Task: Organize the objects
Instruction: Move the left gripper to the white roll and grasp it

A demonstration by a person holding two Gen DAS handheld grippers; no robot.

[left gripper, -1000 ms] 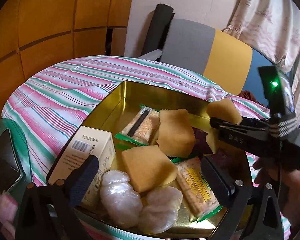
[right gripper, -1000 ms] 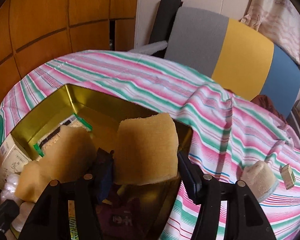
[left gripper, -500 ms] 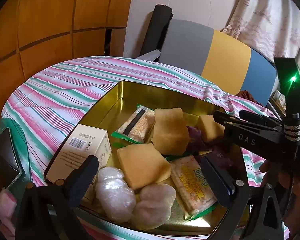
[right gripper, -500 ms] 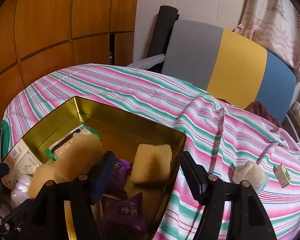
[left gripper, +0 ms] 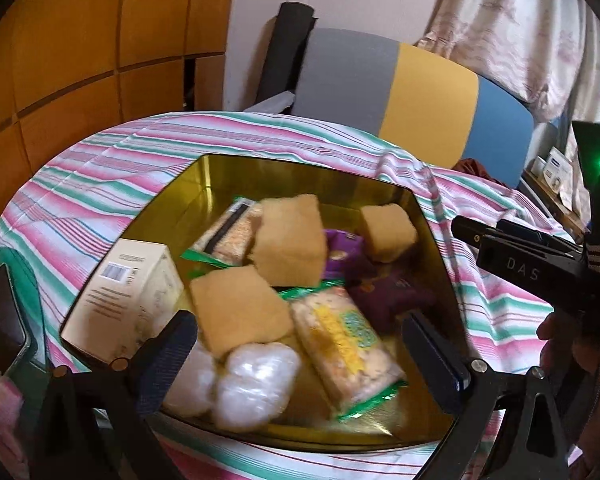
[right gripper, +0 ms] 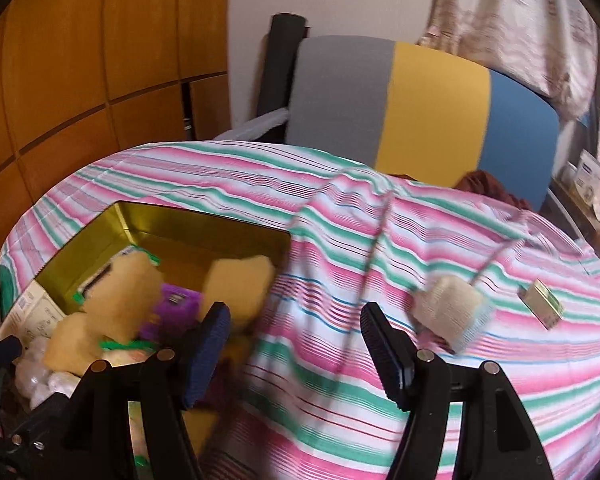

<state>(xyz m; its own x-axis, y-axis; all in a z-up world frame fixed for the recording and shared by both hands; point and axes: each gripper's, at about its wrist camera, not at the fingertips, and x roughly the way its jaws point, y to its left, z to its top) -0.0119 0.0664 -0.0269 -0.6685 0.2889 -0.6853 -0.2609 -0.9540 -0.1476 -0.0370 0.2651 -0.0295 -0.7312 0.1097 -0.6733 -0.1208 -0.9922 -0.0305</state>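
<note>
A gold tin (left gripper: 260, 172) sits on the striped tablecloth and holds yellow sponges (left gripper: 388, 232), snack packets (left gripper: 344, 344), purple packets (left gripper: 384, 292), white wrapped lumps (left gripper: 256, 384) and a cream box (left gripper: 128, 296). My left gripper (left gripper: 300, 352) is open and empty over the tin's near edge. My right gripper (right gripper: 296, 344) is open and empty over the cloth just right of the tin (right gripper: 204, 236); it shows in the left wrist view at the right (left gripper: 512, 256). A beige sponge (right gripper: 452, 312) and a small gold box (right gripper: 540, 304) lie on the cloth to the right.
A grey, yellow and blue chair back (right gripper: 420, 100) stands behind the table. Wooden panels (right gripper: 100, 60) line the left wall. A phone on a green cloth (left gripper: 4, 312) lies left of the tin. Curtains hang at the upper right.
My right gripper let go of the yellow sponge, which now lies in the tin's far right corner. It then drew back to the right over the cloth. The left gripper shifted slightly.
</note>
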